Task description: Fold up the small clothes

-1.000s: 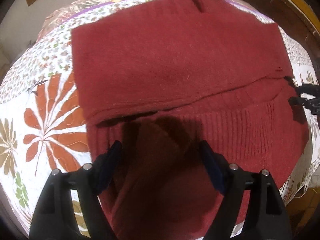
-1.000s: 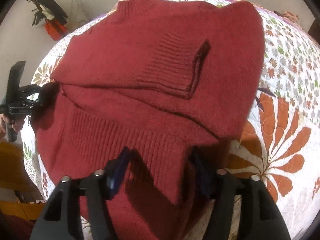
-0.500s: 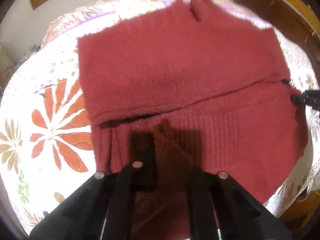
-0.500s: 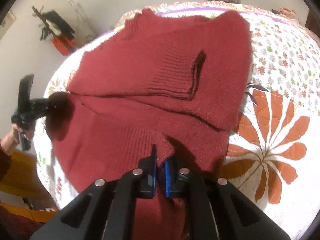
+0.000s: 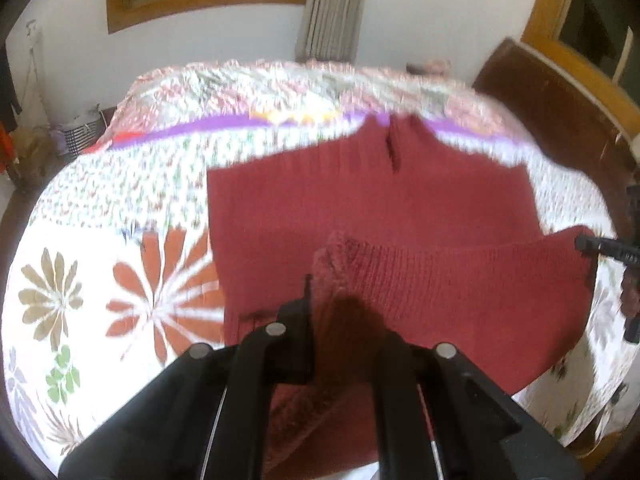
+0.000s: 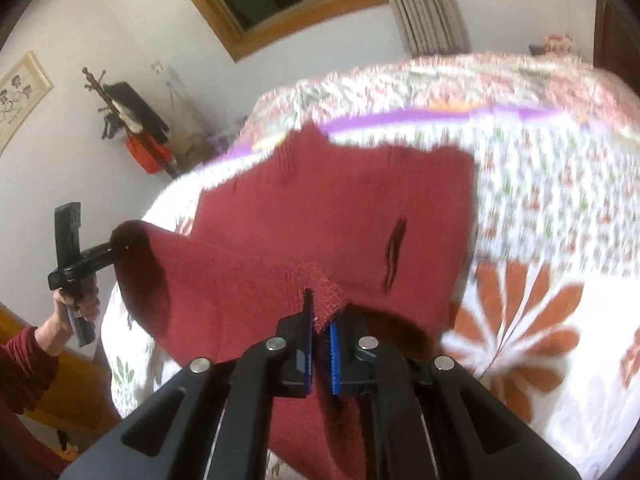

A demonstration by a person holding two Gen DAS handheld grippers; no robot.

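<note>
The red sweater [image 5: 360, 208] lies on the floral bedspread [image 5: 120, 200], and its ribbed hem, flat a second ago, has been lifted off the bed: the left hand-held gripper [image 5: 340, 312] and right hand-held gripper [image 6: 320, 320], earlier spread apart, are now each clamped on a hem corner. This looks like the bottom-to-collar fold beginning. The knit is thick, fuzzy, sleeves already tucked inward.

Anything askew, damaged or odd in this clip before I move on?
Nothing stands out. The red sweater lies on the floral bedspread, its near hem lifted, pinched at both corners by the left tool and the right tool. Motion blur only.
</note>
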